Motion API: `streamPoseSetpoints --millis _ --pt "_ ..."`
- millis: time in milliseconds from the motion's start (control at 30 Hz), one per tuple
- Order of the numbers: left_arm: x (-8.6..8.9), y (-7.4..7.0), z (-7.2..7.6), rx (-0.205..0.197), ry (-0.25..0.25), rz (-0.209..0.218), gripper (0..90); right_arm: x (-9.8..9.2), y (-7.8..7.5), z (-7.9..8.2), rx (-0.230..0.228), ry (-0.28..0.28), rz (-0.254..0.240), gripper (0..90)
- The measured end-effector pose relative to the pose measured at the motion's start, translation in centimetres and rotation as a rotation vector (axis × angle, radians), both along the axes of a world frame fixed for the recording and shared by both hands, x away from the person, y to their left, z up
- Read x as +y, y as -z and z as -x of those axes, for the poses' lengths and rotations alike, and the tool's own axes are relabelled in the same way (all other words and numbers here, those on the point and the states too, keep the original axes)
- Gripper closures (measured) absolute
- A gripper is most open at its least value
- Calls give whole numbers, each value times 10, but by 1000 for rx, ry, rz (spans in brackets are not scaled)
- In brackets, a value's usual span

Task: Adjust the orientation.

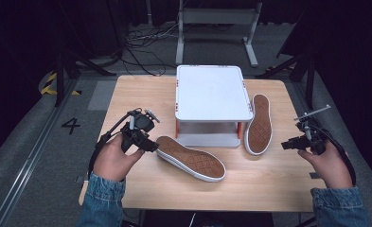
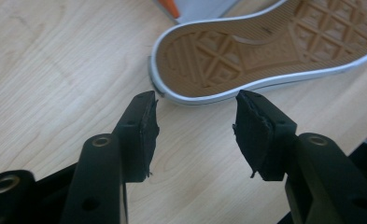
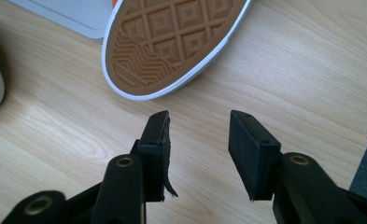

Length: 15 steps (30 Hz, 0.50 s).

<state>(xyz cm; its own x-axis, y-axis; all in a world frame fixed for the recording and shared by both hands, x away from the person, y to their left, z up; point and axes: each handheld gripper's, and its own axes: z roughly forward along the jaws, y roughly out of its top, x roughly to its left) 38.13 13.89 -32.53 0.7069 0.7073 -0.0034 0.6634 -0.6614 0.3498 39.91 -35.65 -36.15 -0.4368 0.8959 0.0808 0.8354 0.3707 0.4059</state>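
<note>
Lying sole-up on the wooden bench [image 1: 127,99] are two shoes, both with brown patterned soles and white rims: the left shoe [image 1: 190,158] sits near the middle of the front half, slanting from just beside the left claw toward the front edge, and the right shoe [image 1: 258,124] lies along the right side of a white stand [image 1: 213,92], one end just beside its right leg. There is one stand, a flat white top on short orange-and-white legs over a lower tray, set at the middle of the bench toward the far edge. The shoes' uppers are hidden beneath them, and the stand's top covers most of its lower tray. Two hands in denim sleeves come in from the front edge, each holding one claw. The left claw [image 1: 148,145] is held low over the bench, pointing right at the left shoe's near end; in the left gripper view its jaws stand about half open with bare wood between them, the shoe [image 2: 265,51] just beyond the tips. The right claw [image 1: 287,144] points left toward the right shoe, jaws likewise parted and holding nothing, that shoe [image 3: 172,42] lying a little beyond them.
</note>
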Motion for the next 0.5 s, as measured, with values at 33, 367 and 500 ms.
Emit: streamPoseSetpoints --millis 33,367,500 --pt "-3 0 0 6 14 -11 509 0 0 0 2 -4 -3 600" --pt "-48 9 2 2 133 3 601 -2 3 6 -6 8 9 569" --pt "-71 21 3 62 209 -24 654 -6 5 8 -4 18 9 573"
